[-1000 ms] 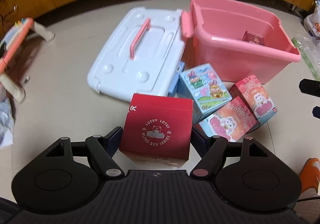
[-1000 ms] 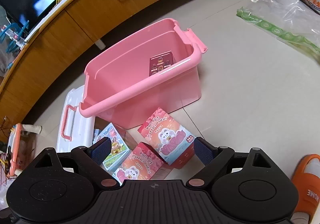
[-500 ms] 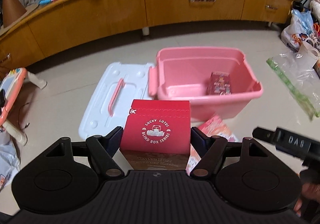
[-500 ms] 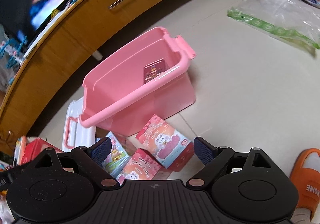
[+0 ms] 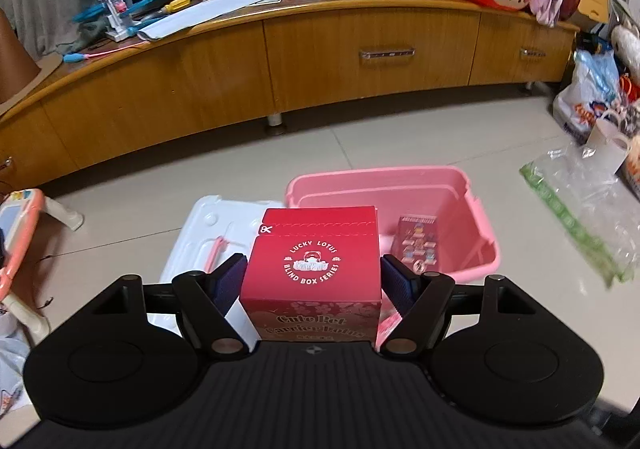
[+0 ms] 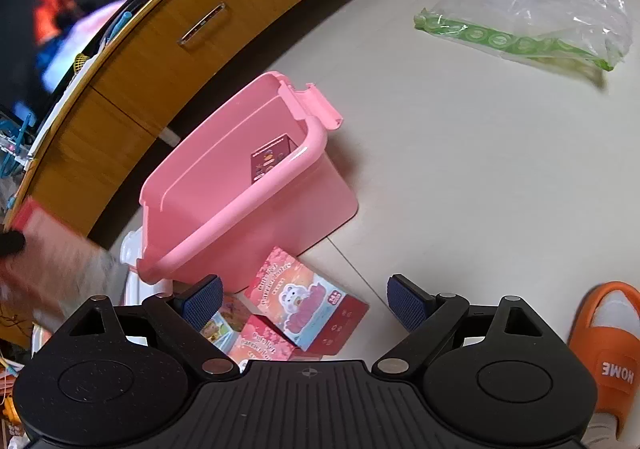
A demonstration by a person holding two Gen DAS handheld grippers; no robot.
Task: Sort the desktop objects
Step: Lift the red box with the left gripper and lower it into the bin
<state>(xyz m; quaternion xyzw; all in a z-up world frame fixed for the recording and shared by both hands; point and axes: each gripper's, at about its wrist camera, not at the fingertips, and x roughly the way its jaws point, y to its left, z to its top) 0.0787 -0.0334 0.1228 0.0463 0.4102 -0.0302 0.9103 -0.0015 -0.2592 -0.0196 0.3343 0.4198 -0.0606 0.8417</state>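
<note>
My left gripper [image 5: 314, 277] is shut on a red blind box [image 5: 314, 269] and holds it in the air, in front of and above the pink bin [image 5: 472, 201]. The bin [image 6: 240, 205] stands open on the floor with one dark red box [image 5: 418, 245] lying inside; that box also shows in the right wrist view [image 6: 272, 159]. My right gripper [image 6: 306, 301] is open and empty, low over several loose blind boxes: a pink bear box [image 6: 304, 305], a second pink box [image 6: 264, 343] and a blue one [image 6: 218, 327] next to the bin.
The bin's white lid [image 5: 208, 233] lies on the floor left of it. A wooden TV cabinet [image 5: 320, 61] runs along the back. A clear plastic bag [image 6: 532, 21] lies to the right. An orange slipper [image 6: 608, 349] lies near my right gripper.
My left gripper has lifted the red box higher and tilted up, so the bin now lies lower in its view. The right gripper has dropped slightly toward the loose boxes.
</note>
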